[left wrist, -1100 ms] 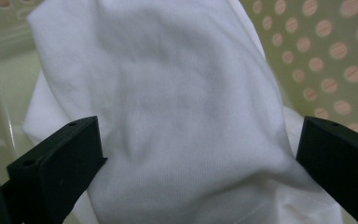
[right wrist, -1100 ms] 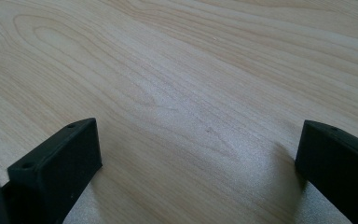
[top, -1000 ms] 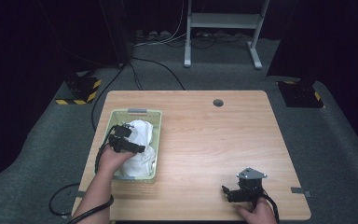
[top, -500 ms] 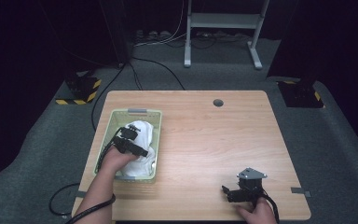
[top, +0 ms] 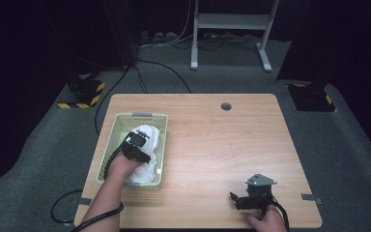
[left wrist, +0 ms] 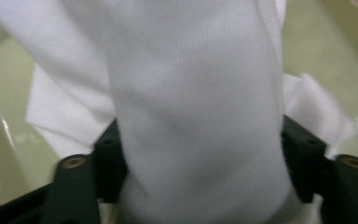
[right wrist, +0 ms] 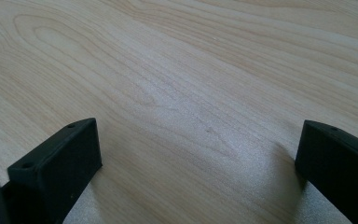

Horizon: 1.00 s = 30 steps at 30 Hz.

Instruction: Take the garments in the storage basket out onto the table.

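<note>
**Cloth pinched inside the basket**

A desk carries a green basket near its left edge. Inside the basket, the left hand-held gripper clamps a white cloth. Far from the basket, the right hand-held gripper rests wide apart, empty.

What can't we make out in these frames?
- White cloth: far end cut off by the left gripper view's top edge; type unclear.
- Basket floor, high view: hidden by cloth and hand.
- Left gripper jaw gap, high view: too small.
- Right gripper: open, wood between.

basket floor under white cloth
</note>
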### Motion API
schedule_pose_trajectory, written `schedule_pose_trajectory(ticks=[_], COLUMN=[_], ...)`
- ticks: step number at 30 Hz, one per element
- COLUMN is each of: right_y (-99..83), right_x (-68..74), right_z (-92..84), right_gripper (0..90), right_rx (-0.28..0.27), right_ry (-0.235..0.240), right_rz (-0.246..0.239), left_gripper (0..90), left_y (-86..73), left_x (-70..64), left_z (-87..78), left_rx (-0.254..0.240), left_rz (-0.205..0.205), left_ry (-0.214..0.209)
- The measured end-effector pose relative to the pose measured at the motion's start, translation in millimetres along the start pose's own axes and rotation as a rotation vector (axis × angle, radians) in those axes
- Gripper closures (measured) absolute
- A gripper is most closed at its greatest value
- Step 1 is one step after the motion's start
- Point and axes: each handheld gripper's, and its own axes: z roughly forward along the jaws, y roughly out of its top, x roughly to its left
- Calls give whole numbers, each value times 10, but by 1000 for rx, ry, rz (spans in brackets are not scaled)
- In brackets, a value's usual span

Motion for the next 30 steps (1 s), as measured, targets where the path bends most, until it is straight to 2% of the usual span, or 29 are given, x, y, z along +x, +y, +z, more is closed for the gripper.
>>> schedule_pose_trajectory(ticks=[3, 7, 12, 19, 30], right_y=[0, 0, 1, 1, 1], right_x=[0, 0, 0, 0, 0], right_z=[0, 0, 0, 0, 0], right_gripper=[0, 0, 0, 0, 0], right_rx=[0, 0, 0, 0, 0], right_ry=[0, 0, 0, 0, 0], right_rz=[0, 0, 0, 1, 0], left_gripper=[500, 559, 611, 622, 620], left_y=[7, 16, 1, -65, -133], left_x=[-5, 21, 70, 147, 174], left_z=[-12, -31, -94, -247, -530], left_rx=[-1, -2, -31, -144, -290], left_rz=[10, -4, -28, -78, -97], left_ry=[11, 1, -20, -48, -59])
